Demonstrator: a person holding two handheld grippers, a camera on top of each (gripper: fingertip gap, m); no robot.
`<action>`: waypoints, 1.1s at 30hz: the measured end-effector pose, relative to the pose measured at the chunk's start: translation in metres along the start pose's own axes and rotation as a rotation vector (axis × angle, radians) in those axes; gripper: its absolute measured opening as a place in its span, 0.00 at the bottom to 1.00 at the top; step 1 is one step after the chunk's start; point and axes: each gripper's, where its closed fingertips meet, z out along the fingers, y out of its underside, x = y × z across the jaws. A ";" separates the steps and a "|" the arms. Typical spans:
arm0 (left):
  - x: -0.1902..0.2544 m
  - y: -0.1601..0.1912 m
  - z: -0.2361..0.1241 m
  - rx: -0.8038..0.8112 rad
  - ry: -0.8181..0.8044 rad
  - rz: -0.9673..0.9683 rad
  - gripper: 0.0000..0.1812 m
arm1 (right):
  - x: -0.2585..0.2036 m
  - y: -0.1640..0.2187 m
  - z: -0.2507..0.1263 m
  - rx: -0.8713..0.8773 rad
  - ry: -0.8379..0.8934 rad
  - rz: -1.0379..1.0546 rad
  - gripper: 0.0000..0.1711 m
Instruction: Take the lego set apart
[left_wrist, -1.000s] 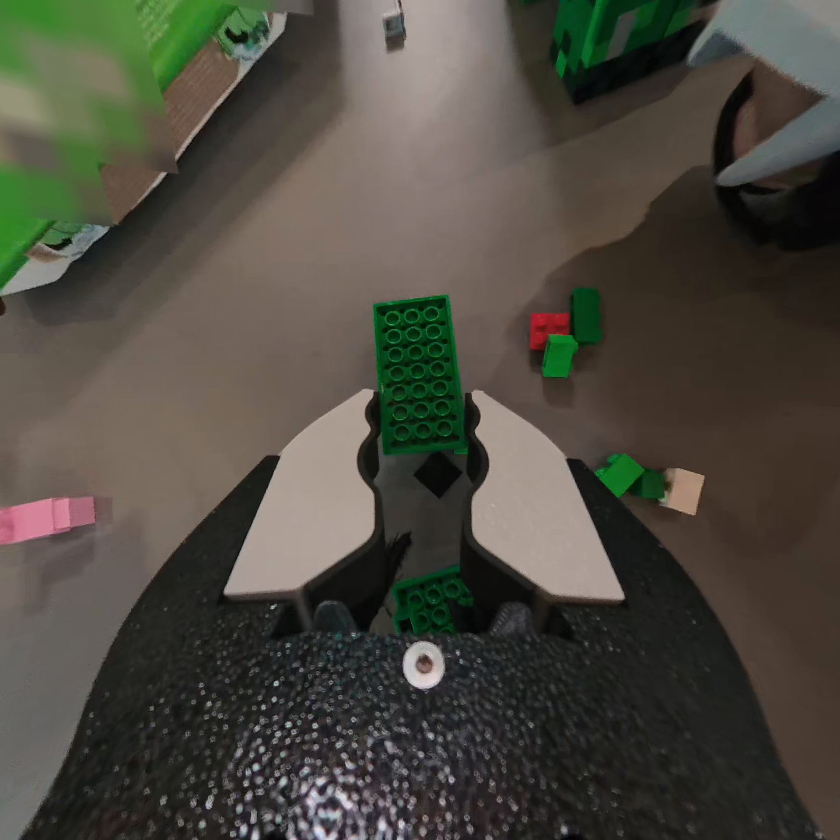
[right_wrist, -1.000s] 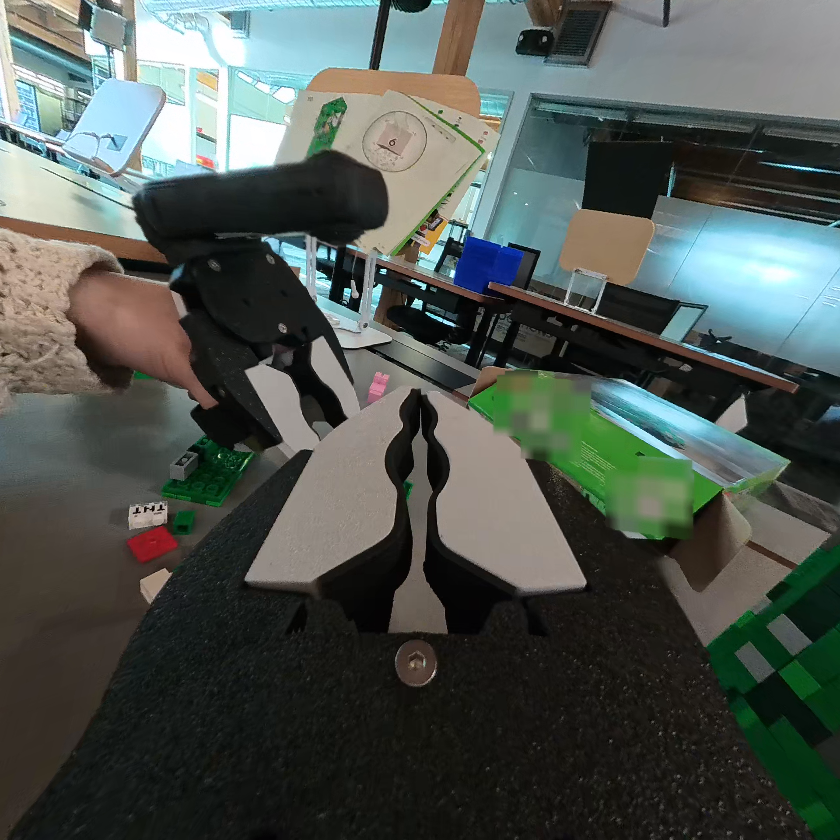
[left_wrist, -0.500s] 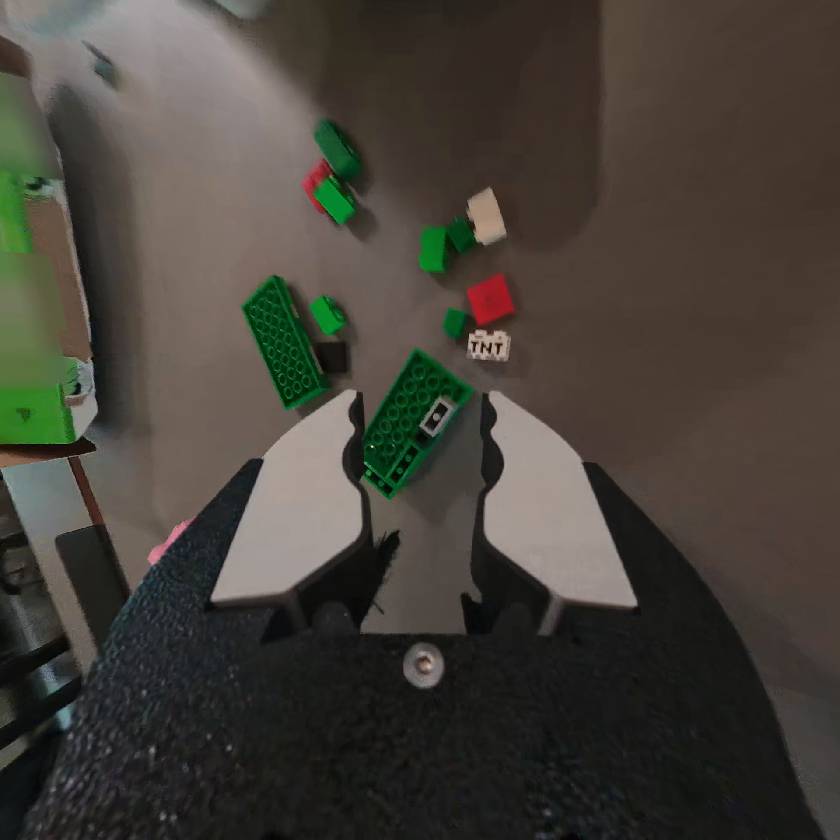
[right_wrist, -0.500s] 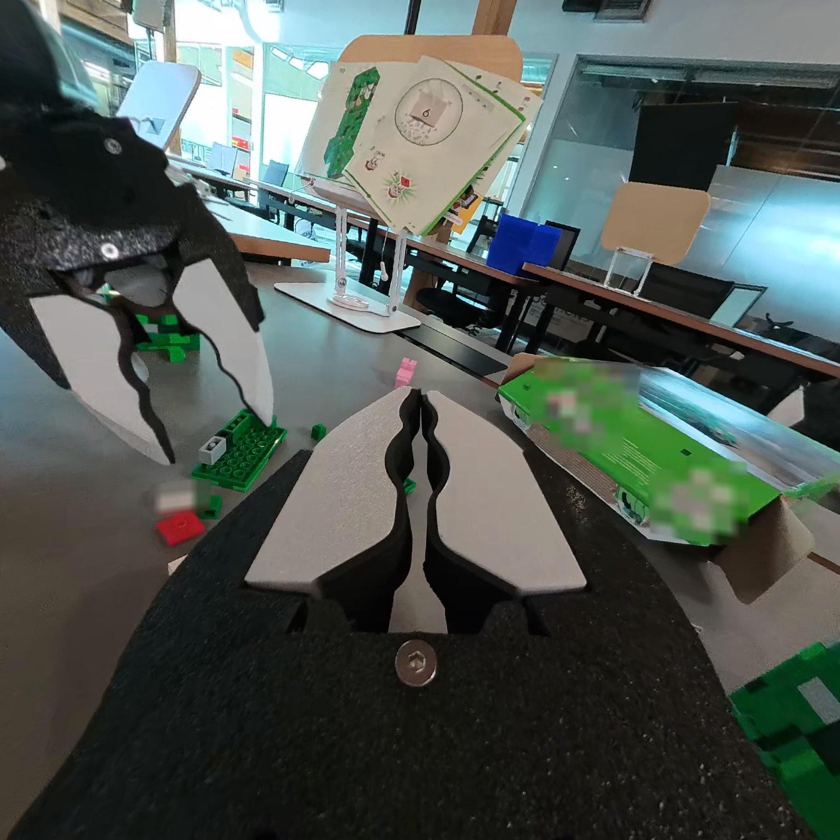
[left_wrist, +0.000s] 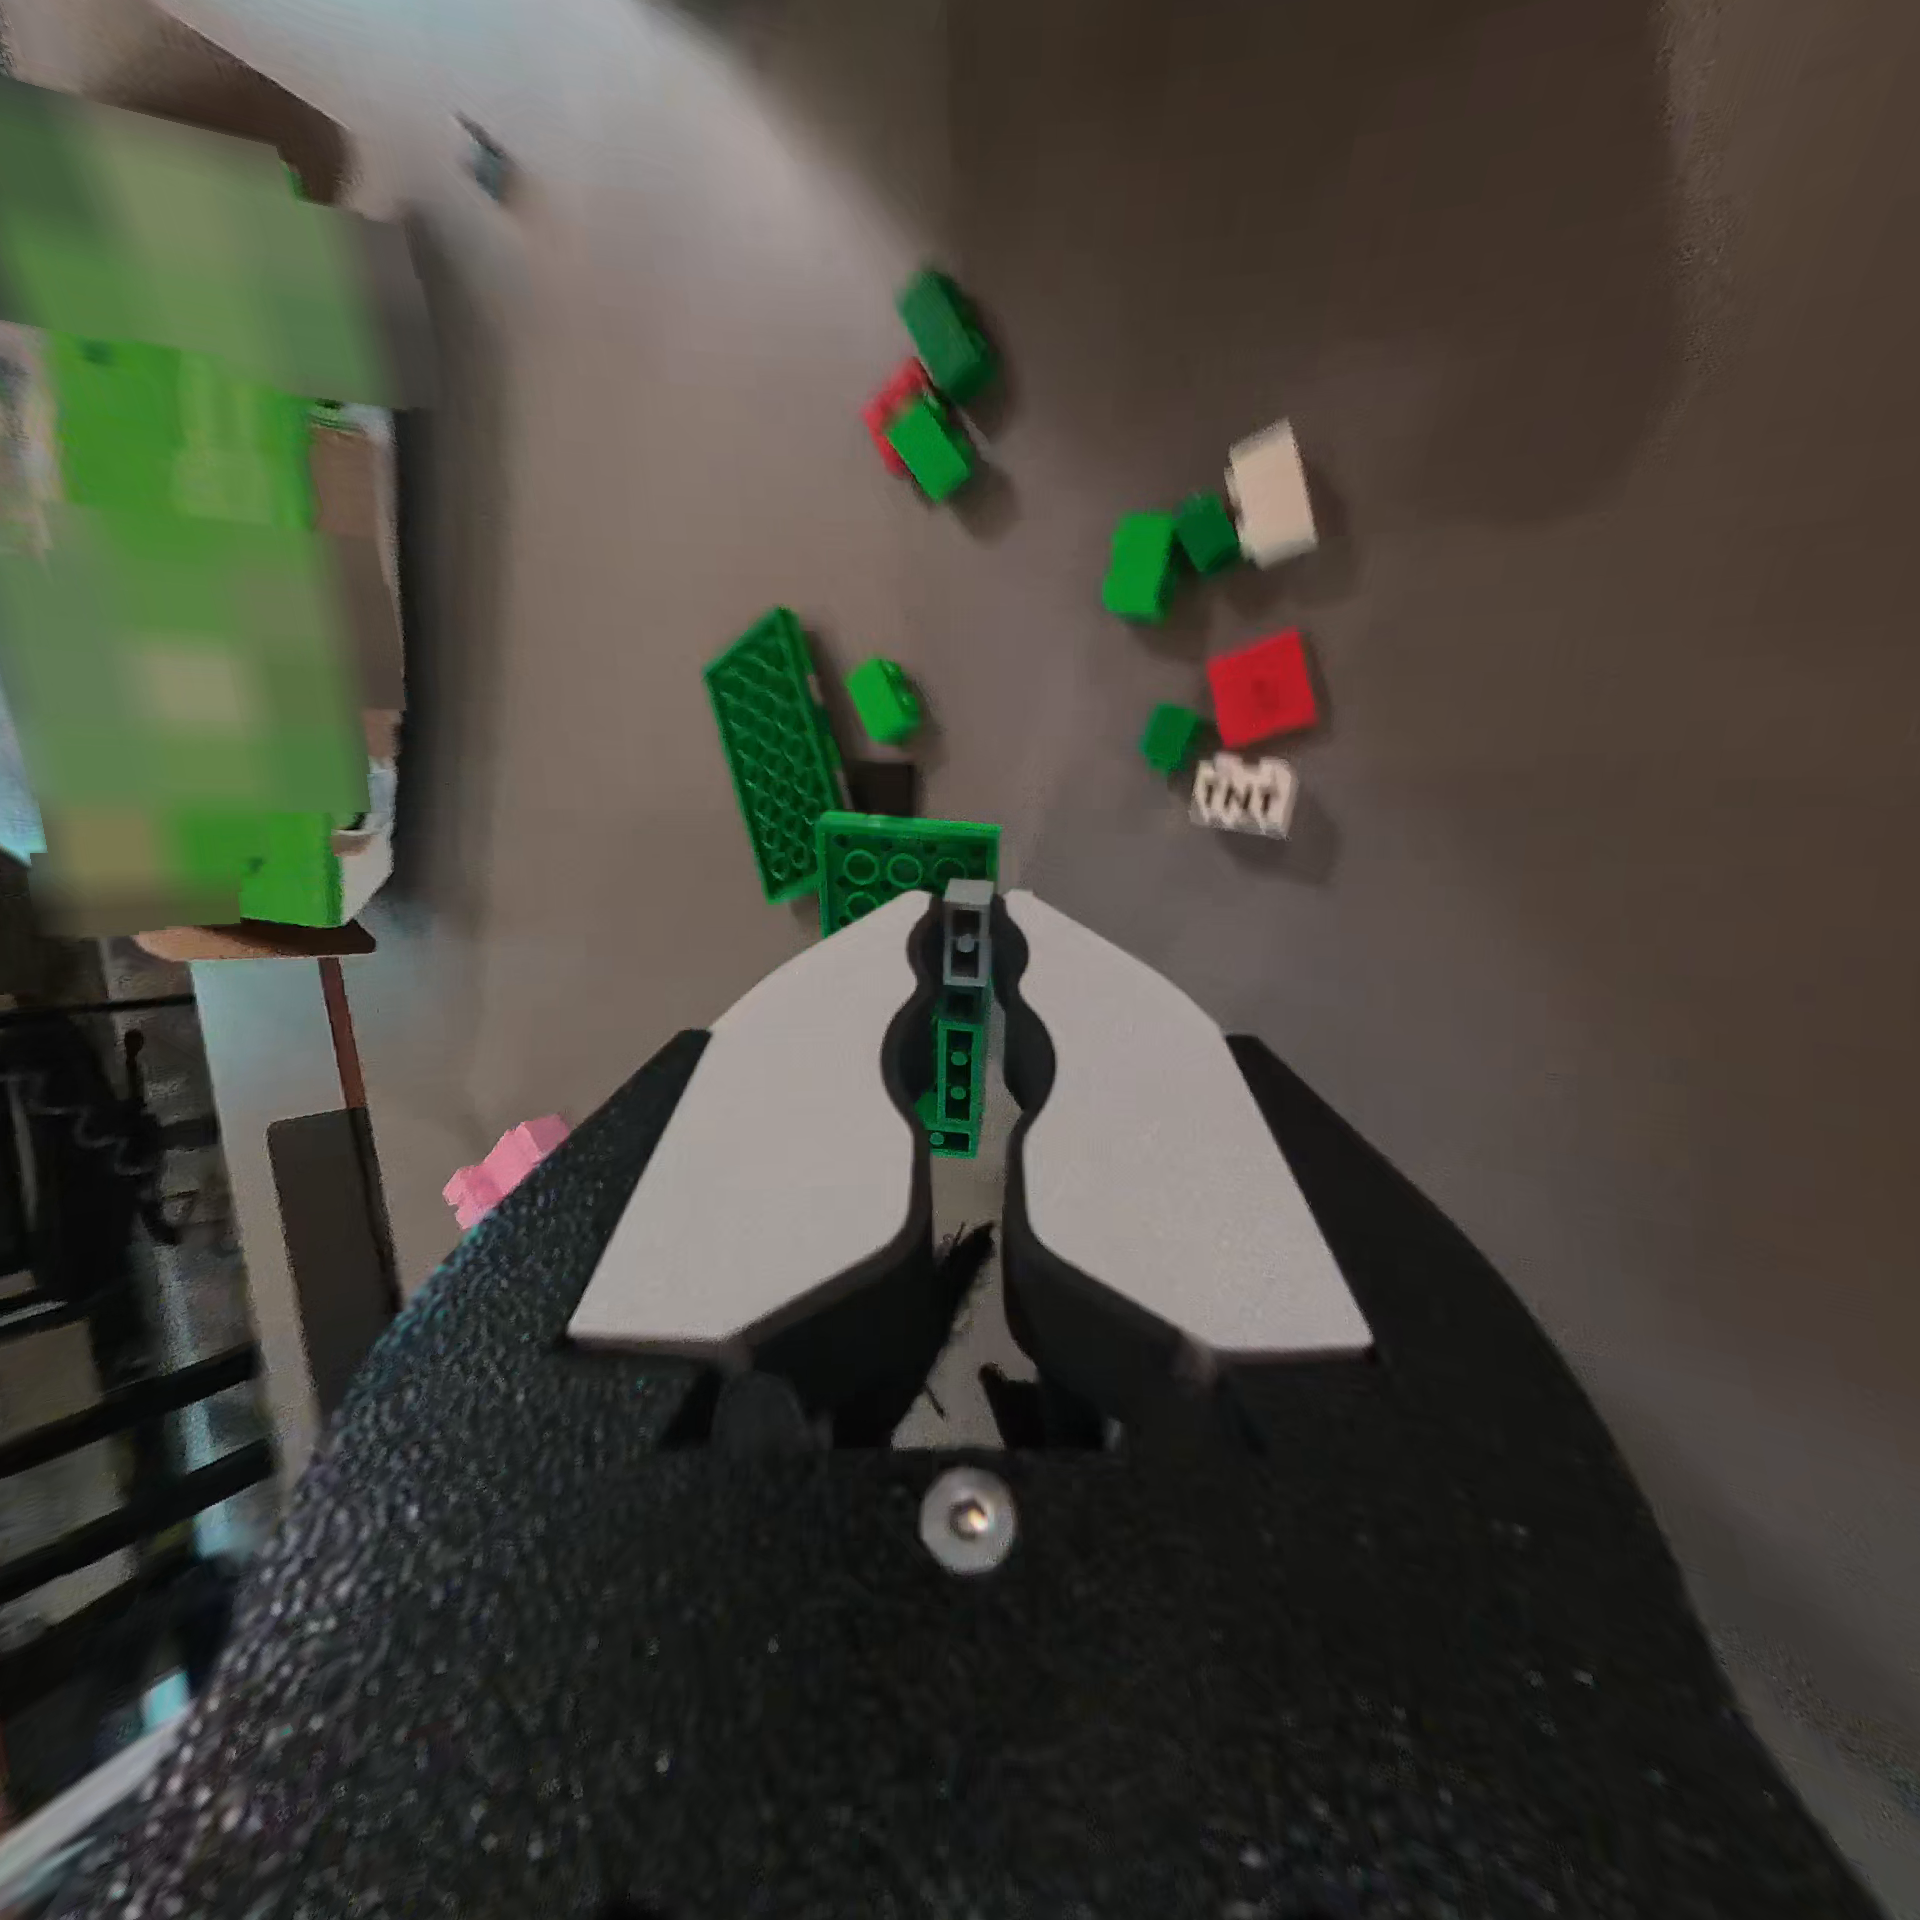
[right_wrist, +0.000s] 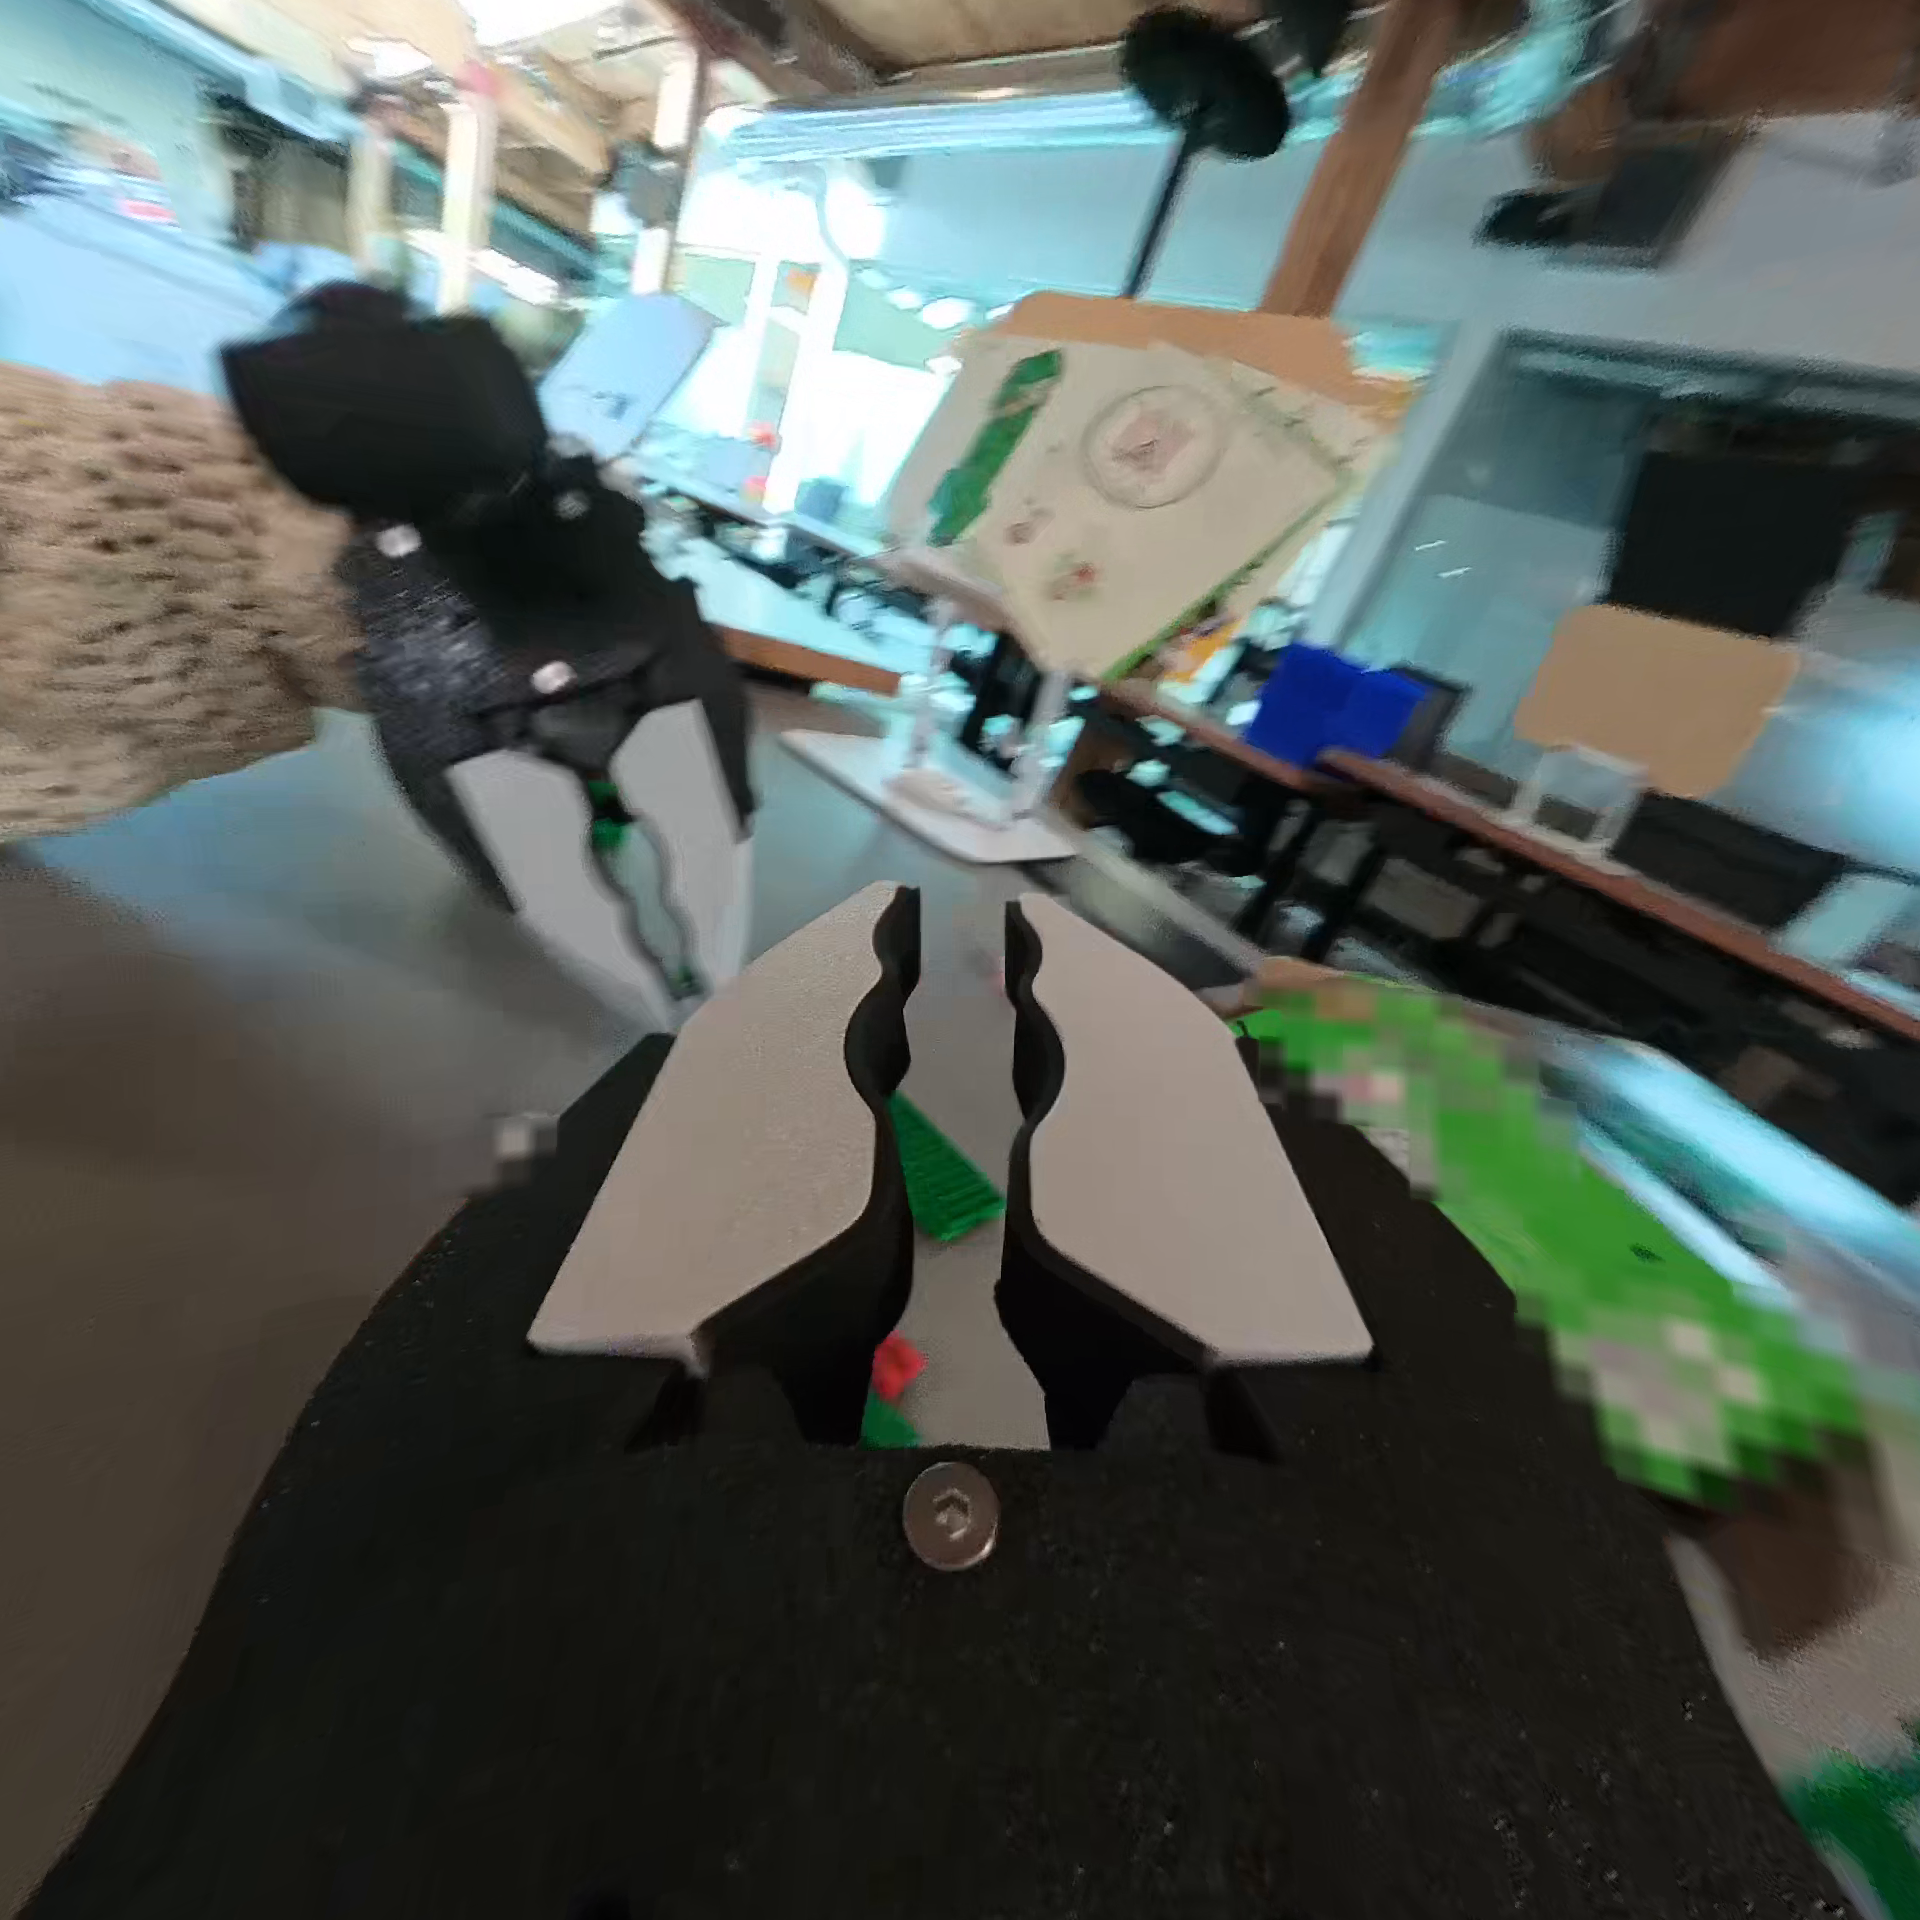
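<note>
My left gripper (left_wrist: 966, 914) is shut on a green studded plate (left_wrist: 896, 864), held edge-on above the table. A small grey brick (left_wrist: 968, 940) sits on that plate right between the fingertips. A second green plate (left_wrist: 774, 753) lies flat on the grey table (left_wrist: 1558, 935) just beyond. My right gripper (right_wrist: 961, 906) is slightly open and empty, low over the table. The lying green plate (right_wrist: 940, 1164) shows through its gap. The left gripper (right_wrist: 675, 966) hangs to its left in the right wrist view, green showing between its fingers.
Loose bricks lie scattered beyond: a green and red cluster (left_wrist: 930, 390), green and white bricks (left_wrist: 1210, 530), a red tile (left_wrist: 1260, 686), a white printed brick (left_wrist: 1244, 797), a small green brick (left_wrist: 883, 698). A green box (left_wrist: 177, 520) stands left. A booklet stand (right_wrist: 1122, 499) stands behind.
My left gripper has closed on the green plate with the grey brick and turned it on edge. My right gripper has opened a little and swung nearer the left one.
</note>
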 end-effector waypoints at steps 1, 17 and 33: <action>-0.003 -0.009 -0.004 0.088 -0.030 -0.062 0.04 | -0.009 0.006 0.004 -0.031 -0.078 0.032 0.13; -0.006 -0.087 -0.046 0.893 0.216 -0.561 0.04 | -0.069 0.026 0.031 -0.118 -0.574 0.252 0.22; 0.017 -0.091 -0.066 1.064 0.614 -0.652 0.04 | -0.104 -0.009 -0.009 0.000 -1.005 0.555 0.03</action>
